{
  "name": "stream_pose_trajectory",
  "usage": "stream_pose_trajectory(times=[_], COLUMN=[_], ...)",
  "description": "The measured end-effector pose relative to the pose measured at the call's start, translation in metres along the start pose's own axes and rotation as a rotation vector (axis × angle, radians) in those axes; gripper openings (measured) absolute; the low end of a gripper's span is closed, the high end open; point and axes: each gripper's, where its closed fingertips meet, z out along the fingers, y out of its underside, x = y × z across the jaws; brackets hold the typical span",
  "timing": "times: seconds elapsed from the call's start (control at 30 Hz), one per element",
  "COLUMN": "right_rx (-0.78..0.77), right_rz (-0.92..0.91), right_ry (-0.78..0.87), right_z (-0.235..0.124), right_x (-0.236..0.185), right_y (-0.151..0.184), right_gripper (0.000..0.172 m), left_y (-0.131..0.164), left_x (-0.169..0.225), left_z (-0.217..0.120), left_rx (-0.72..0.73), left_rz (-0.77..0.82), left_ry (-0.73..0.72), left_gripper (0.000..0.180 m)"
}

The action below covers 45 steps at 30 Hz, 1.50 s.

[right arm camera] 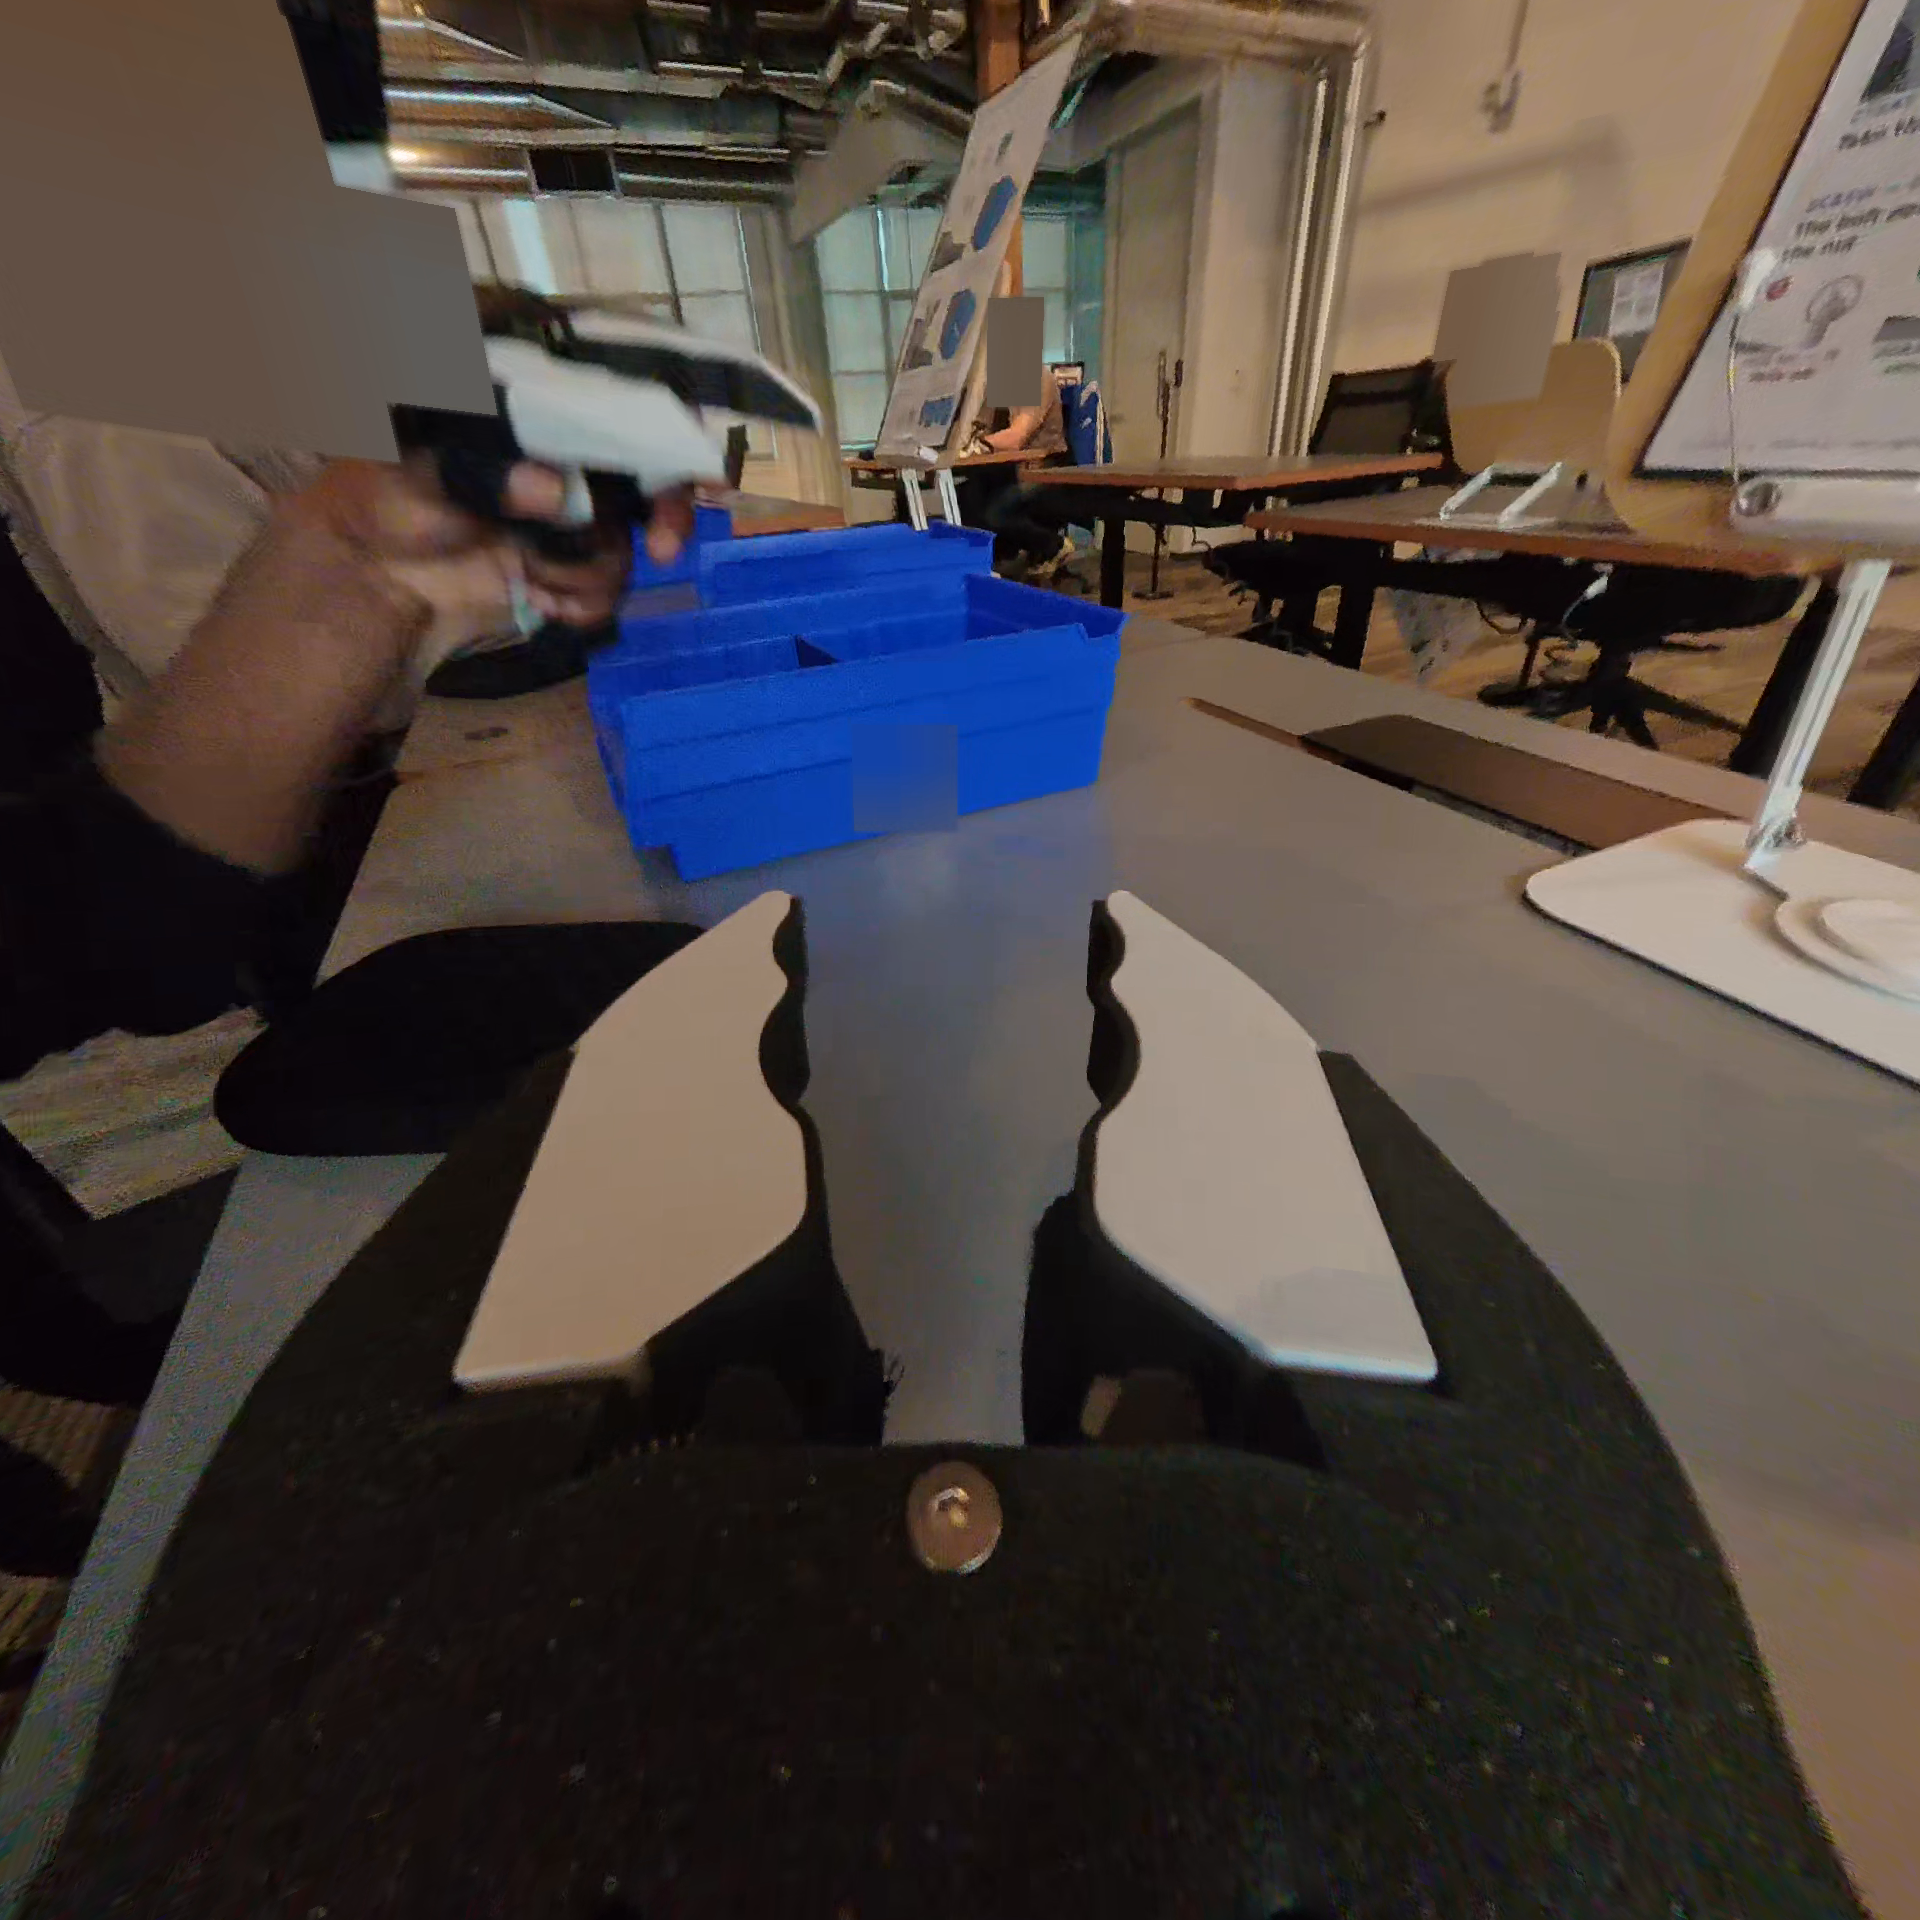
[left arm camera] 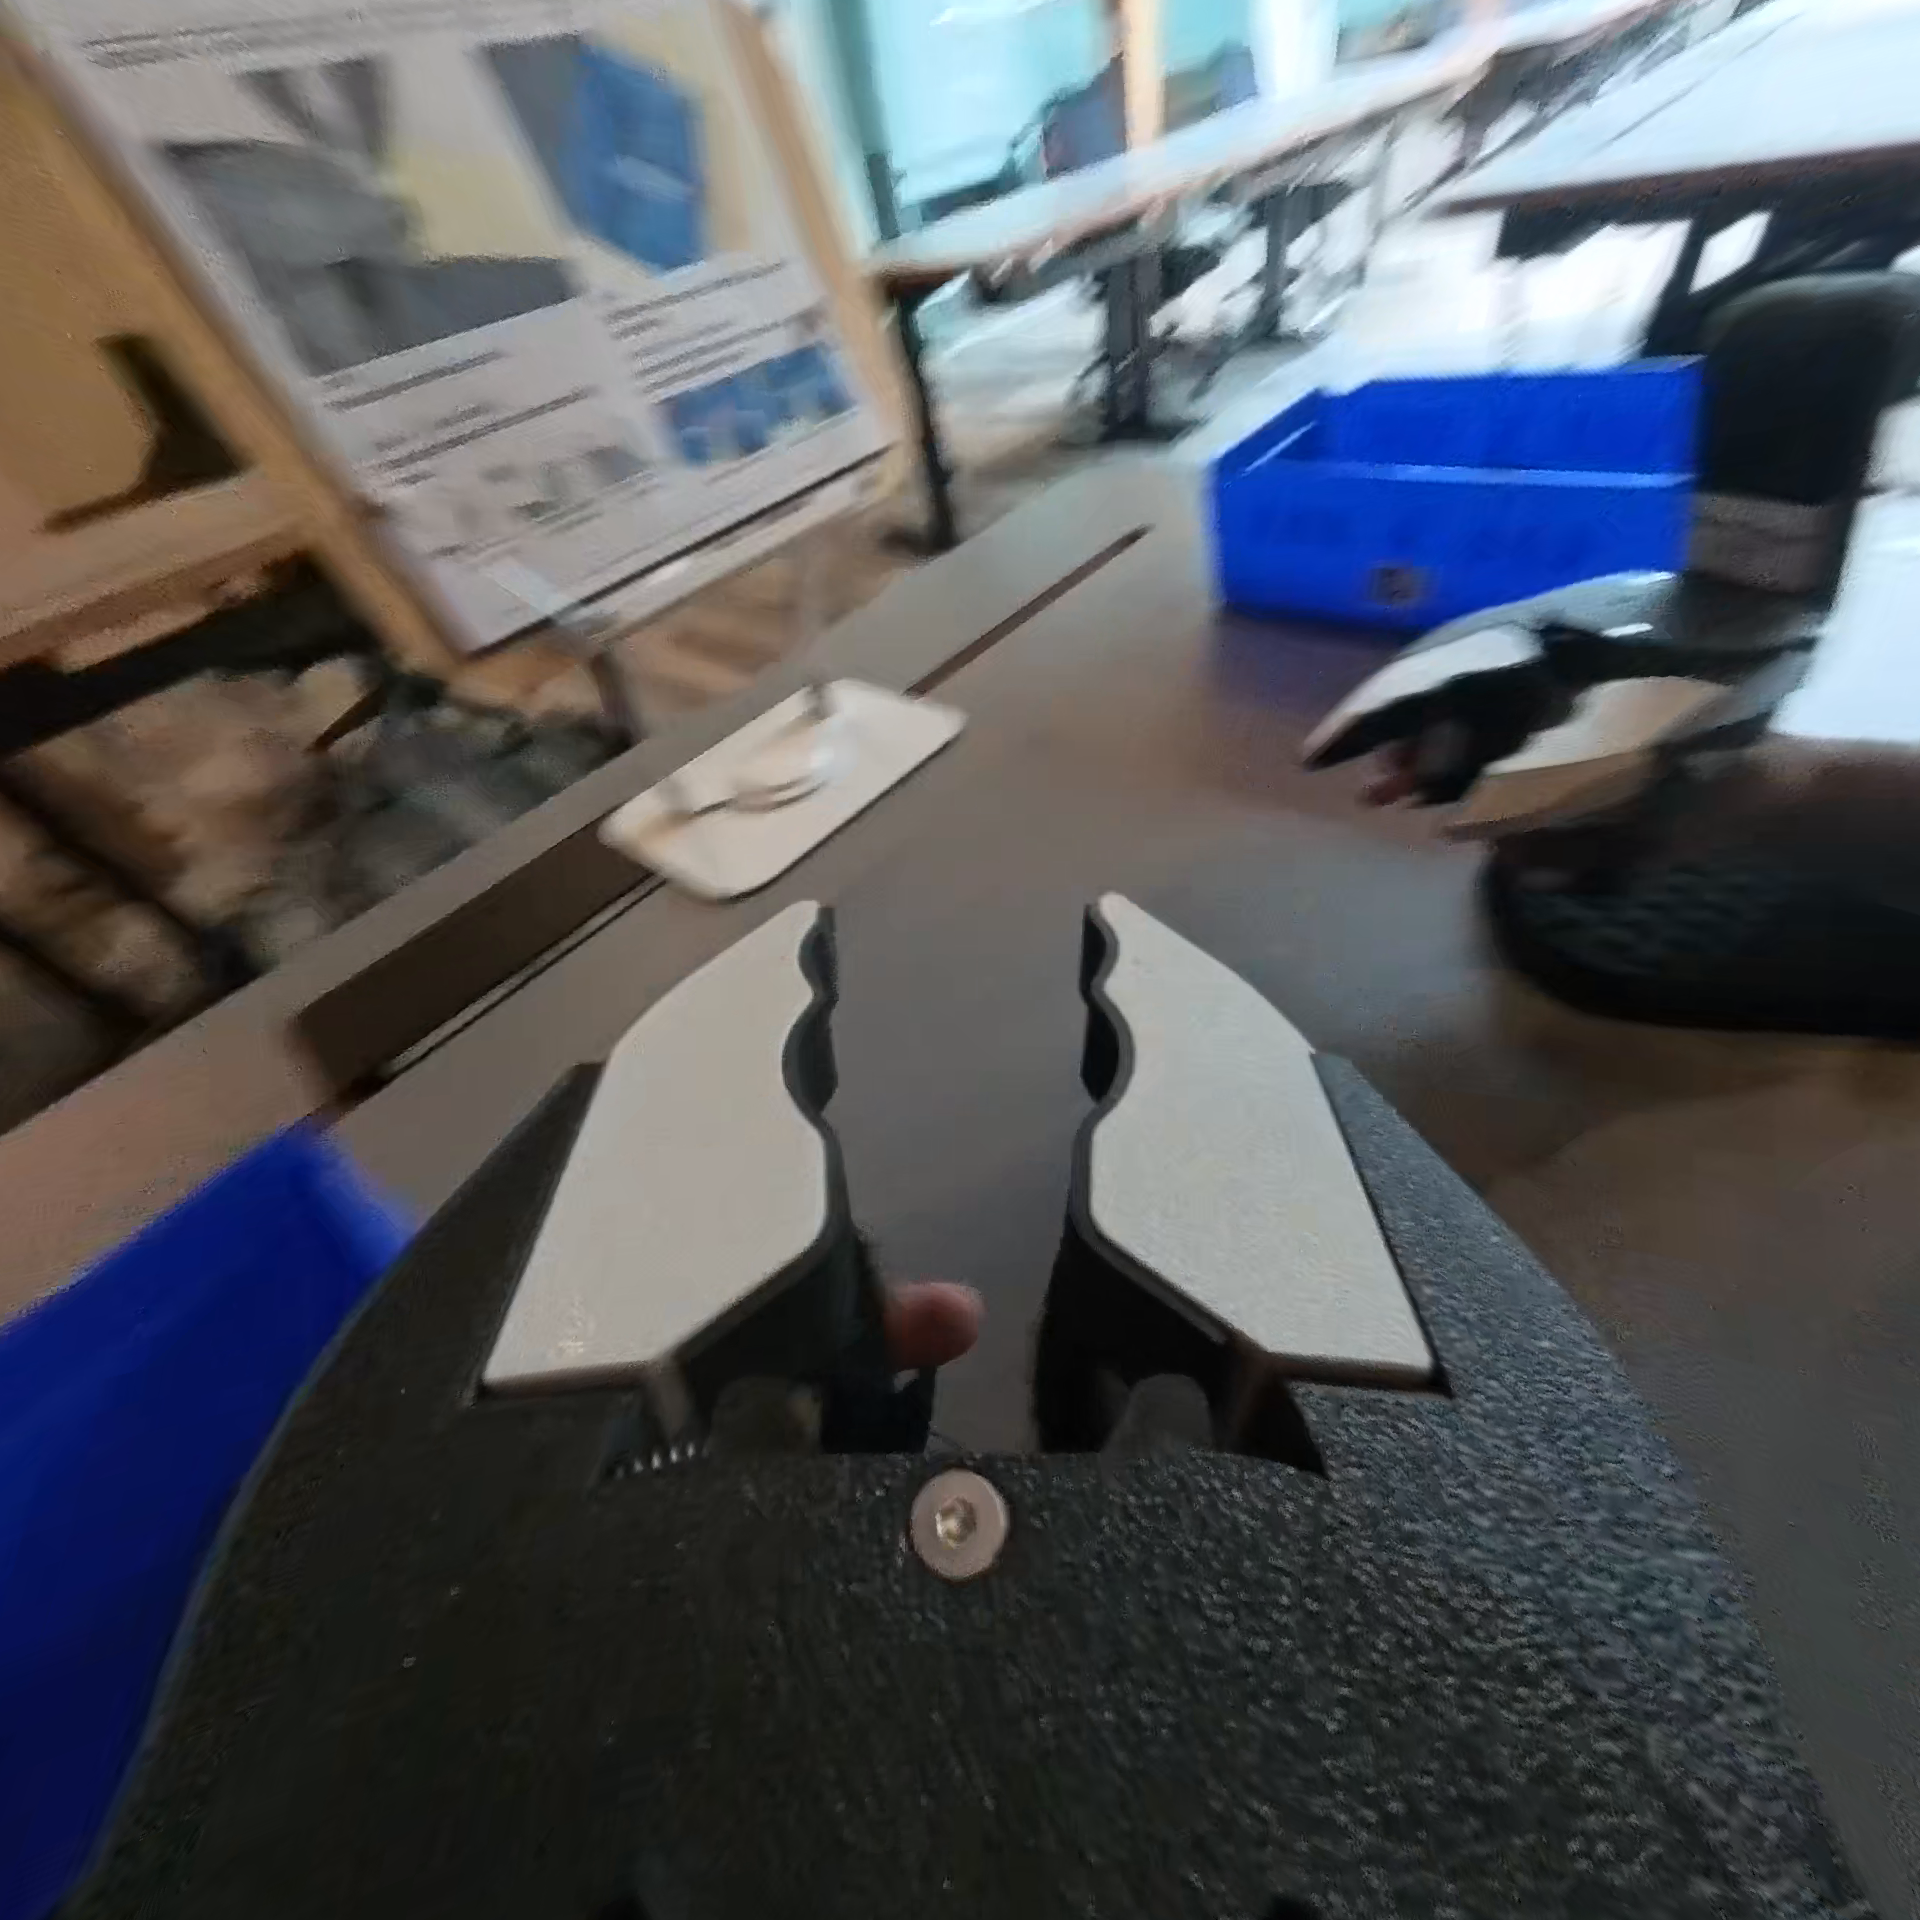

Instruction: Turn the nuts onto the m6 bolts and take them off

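at lower centre of both wrist views i find my left gripper (left arm camera: 956,914) and right gripper (right arm camera: 945,914) parted and bare, no nuts or bolts discernible, presumably inside the blue bin (right arm camera: 862,748), so blind reaching risks fumbling.

1. A grey desk (right arm camera: 1299,935) fills the foreground.
2. Behind it stand wooden-topped tables (right arm camera: 1236,473) on dark legs, with black office chairs (right arm camera: 1382,410).
3. Tall windows (right arm camera: 623,270) let in daylight (pale, bluish).
4. Exposed ducts (right arm camera: 727,62) cross the ceiling; the walls (right arm camera: 1455,187) are cream.
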Motion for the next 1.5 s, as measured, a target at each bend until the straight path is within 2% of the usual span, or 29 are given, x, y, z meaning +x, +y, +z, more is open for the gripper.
stream_pose_trajectory(times=[0.07,0.13,0.2,0.27,0.4,0.5,0.63,0.8,0.87,1.0,1.07,1.13,1.23,1.3,1.4,1.5], right_rx=[-0.003,0.001,-0.007,-0.022,-0.036,-0.038,-0.039,-0.03,-0.025,-0.026,-0.036,-0.041,-0.051,-0.059,-0.074,-0.077], right_rz=[0.011,-0.002,0.001,0.007,-0.02,-0.03,-0.028,-0.018,-0.015,-0.025,-0.027,-0.03,-0.039,-0.041,-0.056,-0.071], right_ry=[0.006,0.024,0.023,0.018,0.035,0.044,0.047,0.052,0.052,0.054,0.05,0.045,0.038,0.033,0.027,0.018], right_z=[-0.001,-0.003,-0.003,-0.001,-0.002,-0.002,-0.002,-0.003,-0.004,-0.004,-0.004,-0.003,-0.003,-0.002,0.0,0.001], right_x=[0.004,0.006,0.005,0.005,0.006,0.008,0.01,0.013,0.013,0.013,0.012,0.011,0.009,0.008,0.006,0.004], right_y=[-0.002,-0.002,0.0,0.003,0.005,0.005,0.006,0.004,0.003,0.003,0.004,0.005,0.006,0.007,0.009,0.008], right_gripper=[0.054,0.053,0.052,0.052,0.051,0.05,0.051,0.052,0.052,0.053,0.053,0.052,0.051,0.049,0.048,0.043], left_y=[0.002,0.022,0.058,0.102,0.188,0.222,0.244,0.249,0.248,0.247,0.24,0.216,0.154,0.099,0.021,-0.019], left_x=[-0.056,-0.117,-0.166,-0.198,-0.226,-0.231,-0.233,-0.235,-0.231,-0.23,-0.233,-0.237,-0.242,-0.231,-0.173,-0.095], left_z=[-0.028,-0.049,-0.059,-0.057,-0.044,-0.028,-0.019,-0.022,-0.019,-0.018,-0.017,-0.013,-0.013,-0.012,-0.007,0.001], left_rx=[-0.159,-0.361,-0.586,-0.784,-1.081,-1.131,-1.171,-1.226,-1.212,-1.211,-1.183,-1.063,-0.802,-0.565,-0.195,0.062], left_rz=[-0.016,-0.075,-0.175,-0.295,-0.469,-0.557,-0.598,-0.578,-0.59,-0.503,-0.461,-0.436,-0.364,-0.276,-0.217,-0.17], left_ry=[-0.113,-0.223,-0.277,-0.276,-0.273,-0.265,-0.265,-0.277,-0.255,-0.264,-0.279,-0.295,-0.34,-0.324,-0.167,0.023], left_gripper=[0.041,0.04,0.043,0.046,0.047,0.043,0.033,0.028,0.007,0.006,0.005,0.005,0.005,0.005,0.005,0.005])
